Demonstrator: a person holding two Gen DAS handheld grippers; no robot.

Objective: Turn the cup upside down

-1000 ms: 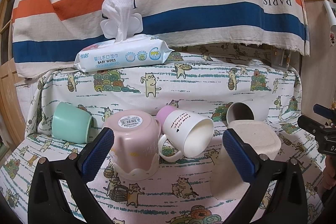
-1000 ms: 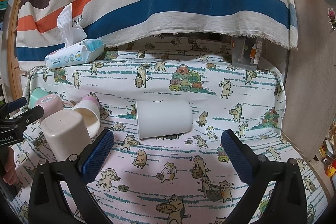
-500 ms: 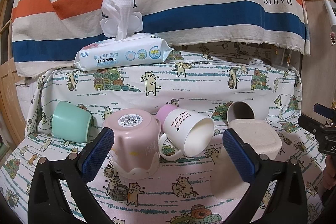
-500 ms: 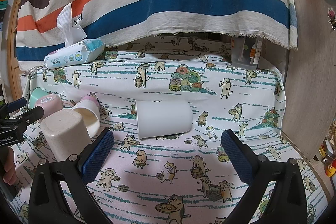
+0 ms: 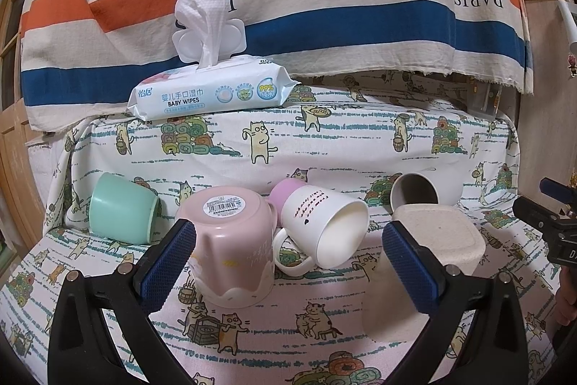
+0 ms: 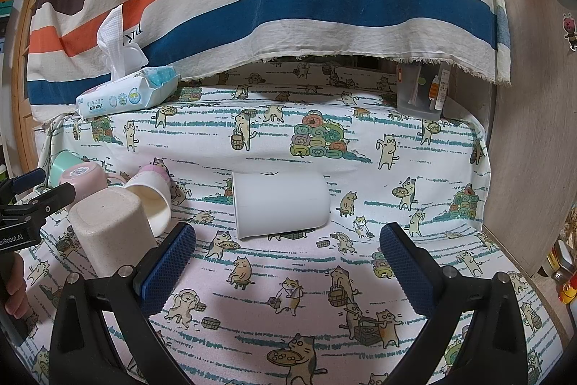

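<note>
My right tongs (image 6: pixel 287 262) hang spread and empty, the white cup (image 6: pixel 280 206) lying on its side just ahead between them, mid-tabletop by the back step. My left tongs (image 5: pixel 288 264) gape too, before the mugs.

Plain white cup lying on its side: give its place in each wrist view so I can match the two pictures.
Left wrist view: the plain white cup lies right of centre, mouth toward the camera, partly hidden behind the upside-down beige cup.
Right wrist view: the plain white cup lies at centre, ahead of the open right gripper, mouth to the left.
Shared landmark: the baby wipes pack on the ledge.
</note>
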